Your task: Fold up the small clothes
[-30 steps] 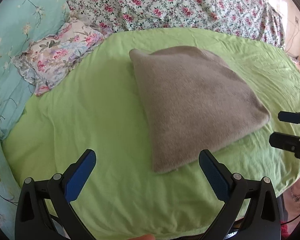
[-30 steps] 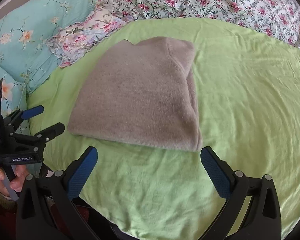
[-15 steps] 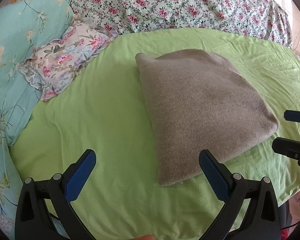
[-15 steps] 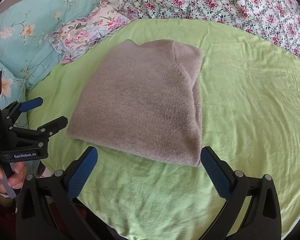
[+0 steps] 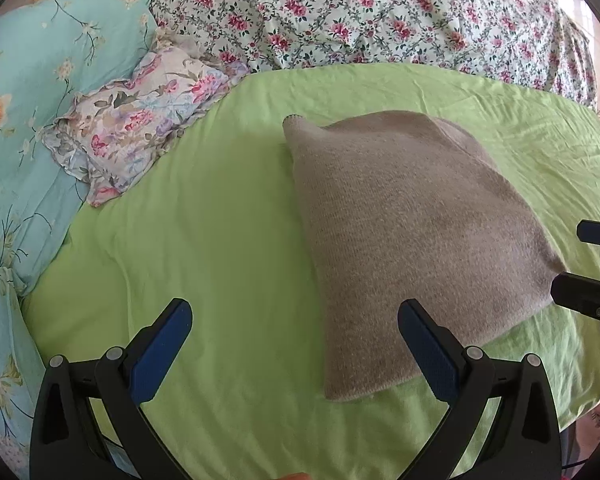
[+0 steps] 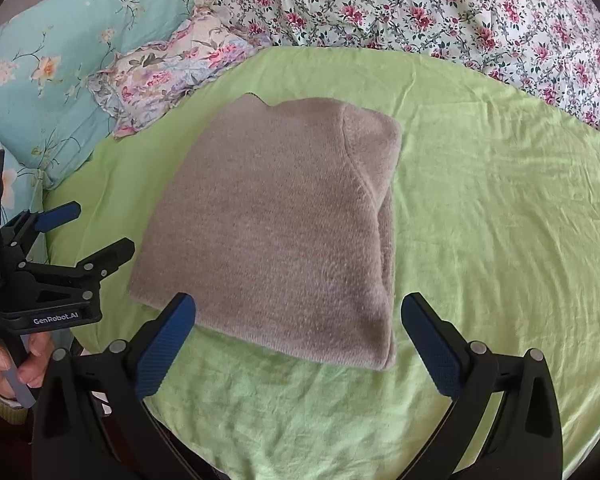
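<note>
Both grippers have closed in on the grey sweater (image 6: 276, 220): left gripper (image 5: 296, 336) and right gripper (image 6: 298, 328) gape wide, empty. It lies folded just ahead, soft, light, floppy; pinch both near corners, all layers together.

A lime-green sheet (image 5: 228, 240) covers the bed. A rose-print quilt (image 5: 360, 12) lies at 12 o'clock. Turquoise floral pillows (image 5: 28, 100) sit at 10 o'clock in daylight.
</note>
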`<move>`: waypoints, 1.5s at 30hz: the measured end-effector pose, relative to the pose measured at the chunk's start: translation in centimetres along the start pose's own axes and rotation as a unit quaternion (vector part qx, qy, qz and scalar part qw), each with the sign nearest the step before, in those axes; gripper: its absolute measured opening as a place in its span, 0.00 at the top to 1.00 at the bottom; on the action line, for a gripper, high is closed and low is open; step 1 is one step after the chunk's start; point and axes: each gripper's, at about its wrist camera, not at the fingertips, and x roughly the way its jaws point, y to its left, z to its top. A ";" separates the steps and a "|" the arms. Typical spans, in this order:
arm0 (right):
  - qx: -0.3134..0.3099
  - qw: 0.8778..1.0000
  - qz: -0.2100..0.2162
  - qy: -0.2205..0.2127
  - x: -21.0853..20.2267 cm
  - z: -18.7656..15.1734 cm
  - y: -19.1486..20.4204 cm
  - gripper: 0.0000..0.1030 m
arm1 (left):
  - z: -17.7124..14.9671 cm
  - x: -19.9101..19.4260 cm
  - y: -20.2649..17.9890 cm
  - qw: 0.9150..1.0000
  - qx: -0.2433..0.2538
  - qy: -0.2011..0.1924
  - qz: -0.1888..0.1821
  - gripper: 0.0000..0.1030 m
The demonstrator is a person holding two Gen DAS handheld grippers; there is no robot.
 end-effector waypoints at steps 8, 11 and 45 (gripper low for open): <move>0.003 1.000 0.004 0.001 0.6 1.0 -0.5 0.00 | 0.9 0.5 -0.2 1.000 -0.003 0.003 -0.001 0.00; 0.005 1.000 0.003 0.001 0.7 1.1 -0.6 0.00 | 1.2 0.6 -0.3 1.000 -0.003 0.004 -0.001 0.00; 0.006 1.000 0.001 0.002 1.2 2.0 -1.0 0.00 | 1.7 0.7 -0.6 1.000 -0.006 0.000 0.004 0.00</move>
